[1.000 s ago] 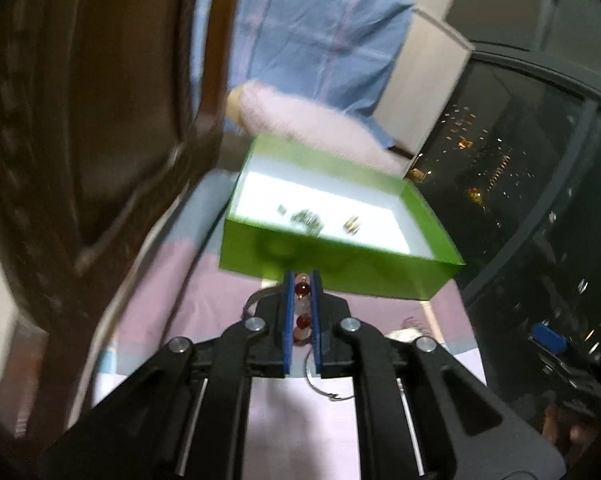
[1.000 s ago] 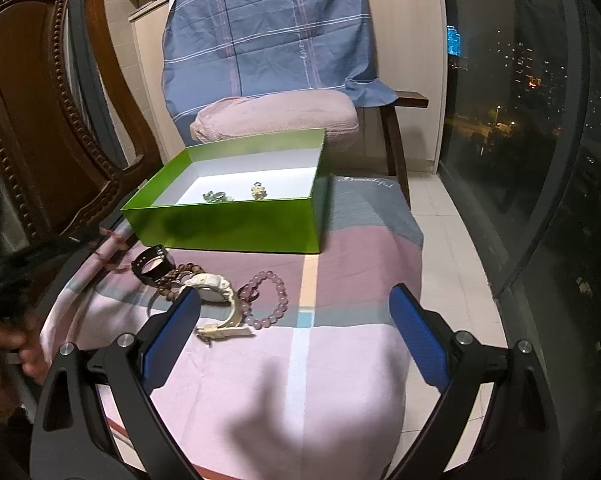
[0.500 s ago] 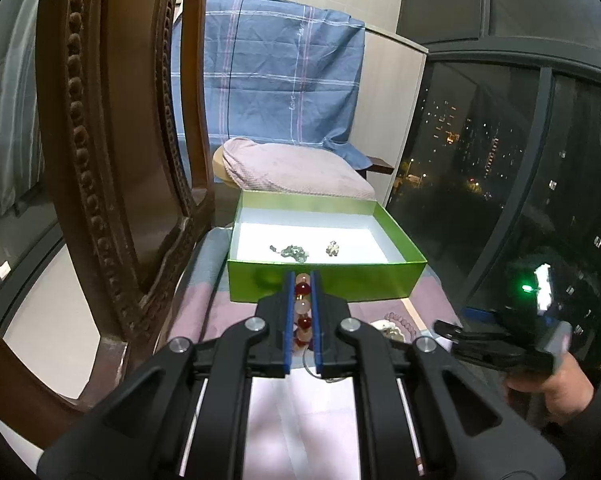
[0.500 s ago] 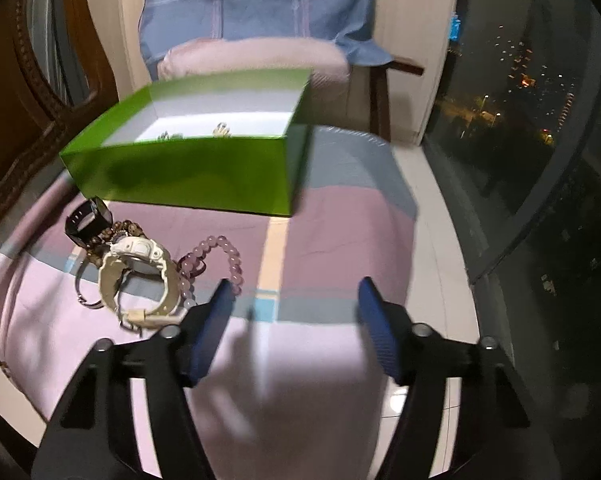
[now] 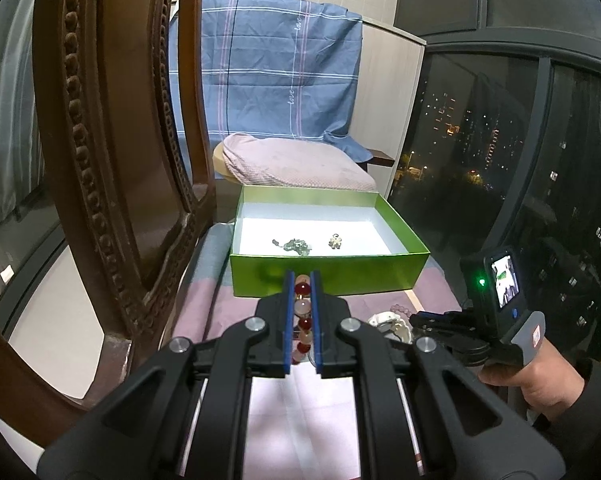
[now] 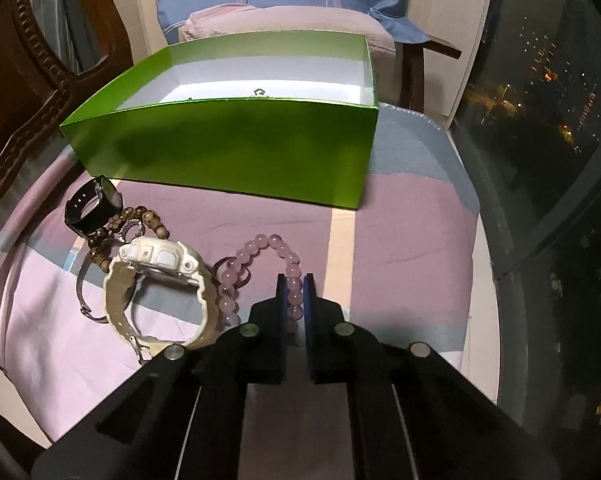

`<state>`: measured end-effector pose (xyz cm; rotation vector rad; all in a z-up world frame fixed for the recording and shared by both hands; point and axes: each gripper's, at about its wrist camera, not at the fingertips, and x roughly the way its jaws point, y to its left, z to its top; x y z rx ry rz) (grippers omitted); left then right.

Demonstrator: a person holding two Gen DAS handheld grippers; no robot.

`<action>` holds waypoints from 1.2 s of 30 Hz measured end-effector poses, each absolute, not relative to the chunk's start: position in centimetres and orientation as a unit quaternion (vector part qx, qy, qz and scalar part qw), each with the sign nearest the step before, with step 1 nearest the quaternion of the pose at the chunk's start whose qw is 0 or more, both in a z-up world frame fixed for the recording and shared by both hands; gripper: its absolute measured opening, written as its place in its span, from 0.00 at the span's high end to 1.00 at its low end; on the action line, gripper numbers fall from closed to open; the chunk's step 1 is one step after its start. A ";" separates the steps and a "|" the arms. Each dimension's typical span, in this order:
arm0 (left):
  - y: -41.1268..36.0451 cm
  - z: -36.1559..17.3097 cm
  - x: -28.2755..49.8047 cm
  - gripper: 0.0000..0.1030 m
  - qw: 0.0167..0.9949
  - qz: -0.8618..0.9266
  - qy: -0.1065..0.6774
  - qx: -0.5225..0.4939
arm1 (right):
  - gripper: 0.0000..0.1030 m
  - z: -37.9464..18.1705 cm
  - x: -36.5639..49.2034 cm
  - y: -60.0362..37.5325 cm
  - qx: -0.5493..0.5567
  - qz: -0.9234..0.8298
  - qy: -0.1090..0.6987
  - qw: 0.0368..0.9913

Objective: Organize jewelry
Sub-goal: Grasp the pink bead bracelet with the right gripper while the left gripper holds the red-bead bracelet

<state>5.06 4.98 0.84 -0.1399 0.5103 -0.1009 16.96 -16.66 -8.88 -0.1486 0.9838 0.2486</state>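
The left gripper [image 5: 301,280] has its fingers nearly closed on a bracelet of round red and pale beads [image 5: 302,308], held in front of the glossy green box [image 5: 328,272]. The right gripper [image 6: 295,285] has just been closing – its fingers now pinch the pink bead bracelet [image 6: 256,252] lying on the striped cloth [image 6: 400,232] beside a white plastic watch [image 6: 160,258]. The blue cloth [image 5: 284,60] behind reads "love".

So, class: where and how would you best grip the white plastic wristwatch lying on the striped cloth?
Pinch the white plastic wristwatch across its open strap loop, coming from above: the band stands up from the cloth with clear space inside, while the bulky case is wider.
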 end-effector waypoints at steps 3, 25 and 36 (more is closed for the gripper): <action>4.8 1.0 5.0 0.93 0.964 -0.051 0.254 -0.068 | 0.92 -7.1 16.3 -17.1 -0.050 0.122 0.453 0.882; 3.0 2.2 3.5 0.93 0.958 -0.063 0.274 -0.061 | 0.92 4.4 5.1 -20.4 0.005 0.164 0.322 0.933; 2.6 1.6 3.7 0.93 0.956 -0.057 0.284 -0.055 | 0.92 3.9 5.2 -21.1 0.004 0.160 0.330 0.930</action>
